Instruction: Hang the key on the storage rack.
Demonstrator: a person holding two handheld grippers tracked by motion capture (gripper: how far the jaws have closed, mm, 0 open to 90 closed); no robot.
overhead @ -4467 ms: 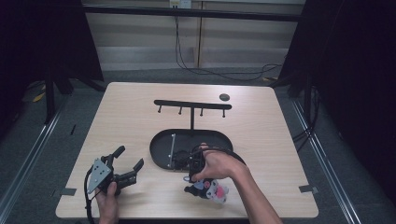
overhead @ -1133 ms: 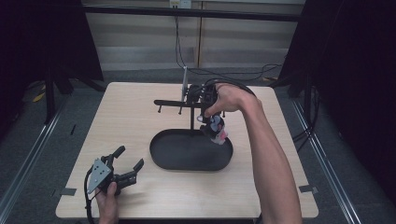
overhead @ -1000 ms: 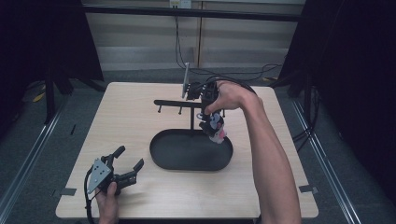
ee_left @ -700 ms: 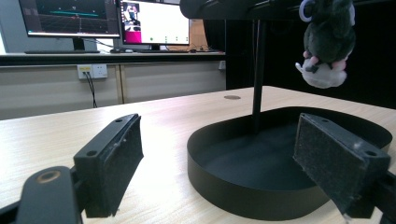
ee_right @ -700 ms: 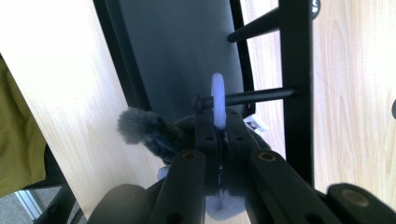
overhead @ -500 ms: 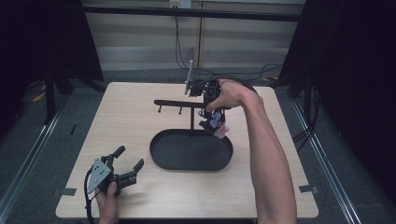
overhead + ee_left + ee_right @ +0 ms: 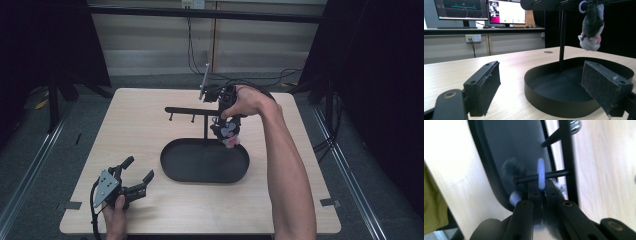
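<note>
Plush toy (image 7: 227, 133) hangs by its white ring (image 7: 540, 177) at the rack peg (image 7: 544, 176), above the black tray (image 7: 172, 165) on a wooden table (image 7: 130, 135). Right gripper (image 7: 540, 191) pinches the ring. Left gripper (image 7: 136, 175) gapes wide, empty.

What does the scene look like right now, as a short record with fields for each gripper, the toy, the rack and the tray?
right gripper: raised at the rack's crossbar, jaws shut on the white ring
white ring: threaded on a peg of the rack
plush toy: grey, white and pink, hanging below the ring above the tray
rack: black T-shaped stand, its post rising out of the tray
tray: black oval, on the wooden table
left gripper: near the table's front left, jaws open, holding nothing
</note>
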